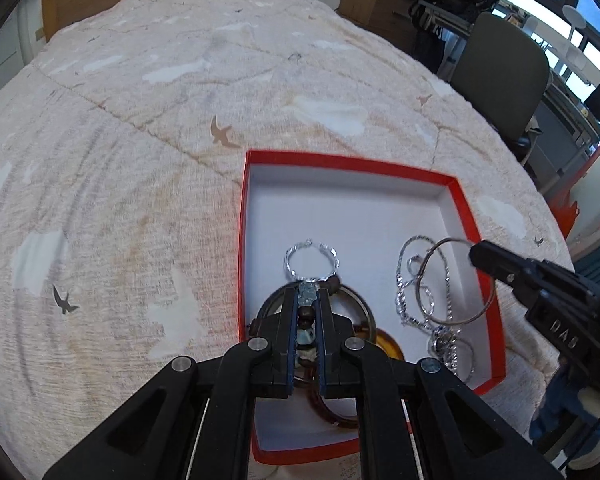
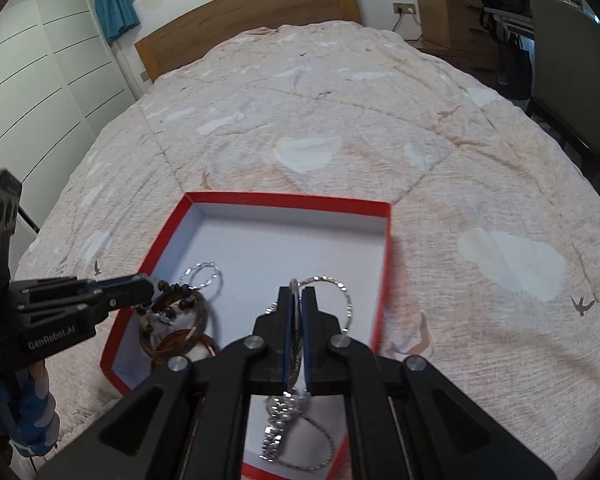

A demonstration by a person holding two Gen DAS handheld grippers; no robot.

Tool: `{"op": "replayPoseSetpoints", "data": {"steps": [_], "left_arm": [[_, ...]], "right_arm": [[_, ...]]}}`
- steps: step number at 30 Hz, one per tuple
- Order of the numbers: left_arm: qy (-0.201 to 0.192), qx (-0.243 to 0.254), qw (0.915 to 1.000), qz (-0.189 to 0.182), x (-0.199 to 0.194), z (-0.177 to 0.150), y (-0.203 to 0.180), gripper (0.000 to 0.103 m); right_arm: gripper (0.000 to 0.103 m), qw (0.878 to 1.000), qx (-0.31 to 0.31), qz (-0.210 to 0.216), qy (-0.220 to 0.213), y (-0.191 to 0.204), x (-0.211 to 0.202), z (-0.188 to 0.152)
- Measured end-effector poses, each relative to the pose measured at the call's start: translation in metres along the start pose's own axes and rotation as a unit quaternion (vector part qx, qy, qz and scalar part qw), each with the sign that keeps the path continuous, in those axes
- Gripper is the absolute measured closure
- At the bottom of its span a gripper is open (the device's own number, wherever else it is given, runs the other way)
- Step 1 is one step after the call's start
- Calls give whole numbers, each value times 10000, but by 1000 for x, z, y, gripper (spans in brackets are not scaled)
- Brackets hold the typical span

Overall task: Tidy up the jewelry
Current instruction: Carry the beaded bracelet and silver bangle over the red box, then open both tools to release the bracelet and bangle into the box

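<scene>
Because the bedspread (image 2: 380,128) is soft and everything loose would sink into its folds, I keep the red box (image 1: 464,204) flat on it as the one firm place for the jewelry. In the left wrist view it fills the lower centre and right of the frame, and all the pieces I can see lie within its white floor or hang just above it.

My left gripper (image 1: 309,300) is clenched on the beaded bracelet (image 1: 305,318), dark wooden beads and a pale stone pinched between the pads, low in the centre of that view. I hold it over the lower left part of the box, where the amber bangle (image 2: 180,342) and a twisted silver ring-shaped bangle (image 1: 311,260) already lie, so I judge the chunkier pieces are being gathered on that side.

My right gripper (image 2: 297,292) is clamped on a thin silver hoop (image 1: 456,280), gripped by its edge so it hangs upright. Below it, at the lower centre of the right wrist view, a silver chain (image 2: 278,428) trails over the near side of the box; whether it is also caught in the jaws I cannot tell. The fine silver things seem to belong on this right side.
</scene>
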State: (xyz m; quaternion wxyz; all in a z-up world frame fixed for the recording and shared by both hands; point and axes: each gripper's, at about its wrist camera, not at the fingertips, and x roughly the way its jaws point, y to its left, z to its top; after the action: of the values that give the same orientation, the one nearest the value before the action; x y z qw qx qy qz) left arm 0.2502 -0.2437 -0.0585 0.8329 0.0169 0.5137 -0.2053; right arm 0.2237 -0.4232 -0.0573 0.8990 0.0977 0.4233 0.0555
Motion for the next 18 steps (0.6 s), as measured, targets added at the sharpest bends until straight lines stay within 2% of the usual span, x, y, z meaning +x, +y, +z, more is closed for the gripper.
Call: {"op": "replayPoseSetpoints", "data": {"steps": [8, 18], "left_arm": [[240, -134, 9996, 80, 12, -18, 6, 95], [311, -439, 9985, 96, 11, -39, 14, 91]], "right_arm": [[98, 9996, 151, -64, 208, -11, 7, -13], [95, 9993, 145, -130, 313, -11, 12, -19]]}}
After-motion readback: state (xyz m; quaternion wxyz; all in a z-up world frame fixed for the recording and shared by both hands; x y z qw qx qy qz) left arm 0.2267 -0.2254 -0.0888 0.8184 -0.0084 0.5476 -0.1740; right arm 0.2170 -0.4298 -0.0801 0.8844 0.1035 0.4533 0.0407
